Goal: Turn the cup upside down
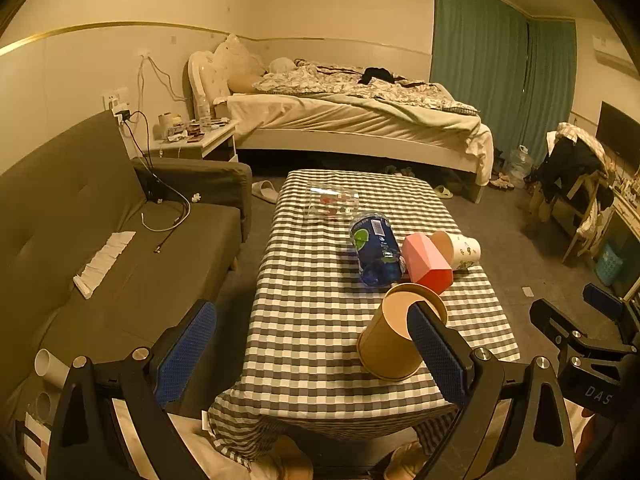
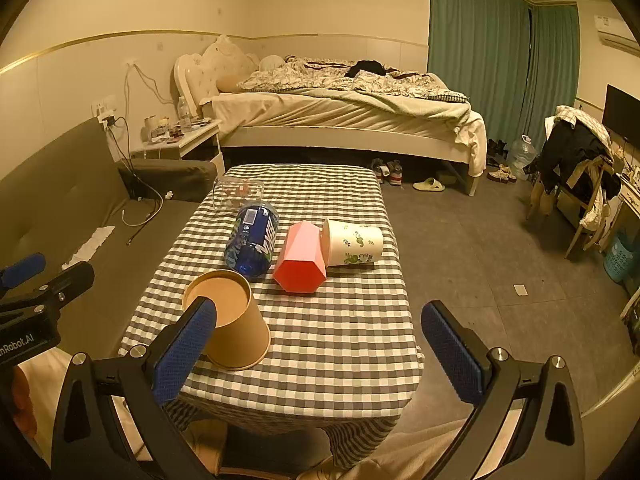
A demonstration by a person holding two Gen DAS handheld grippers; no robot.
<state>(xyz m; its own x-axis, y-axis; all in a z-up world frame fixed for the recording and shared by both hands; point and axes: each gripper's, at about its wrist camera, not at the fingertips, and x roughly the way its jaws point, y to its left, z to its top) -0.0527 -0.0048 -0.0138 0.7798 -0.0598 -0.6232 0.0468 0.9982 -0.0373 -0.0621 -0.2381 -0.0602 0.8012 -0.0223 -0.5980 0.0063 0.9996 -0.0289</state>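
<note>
We see the brown paper cup (image 2: 228,320) near the front edge of the table (image 2: 340,344), seemingly mouth down and tilted. Both the left gripper (image 1: 312,354) and right gripper (image 2: 320,350) hold their 2 fingers wide, empty. We should close gently on the thin wall, then turn it slowly.

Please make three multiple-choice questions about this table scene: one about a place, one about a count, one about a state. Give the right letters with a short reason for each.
1. Which cup is nearest to the grippers?
A. brown paper cup
B. floral cup
C. glass cup

2. How many cups are on the checkered table?
A. three
B. five
C. seven

3. How does the pink cup sit?
A. upright
B. on its side
C. stacked on another

Answers:
1 A, the brown paper cup stands at the near end.
2 B, with the pink cup, floral cup, blue cup and glass cup on the checkered table.
3 B, it lies flat.
</note>
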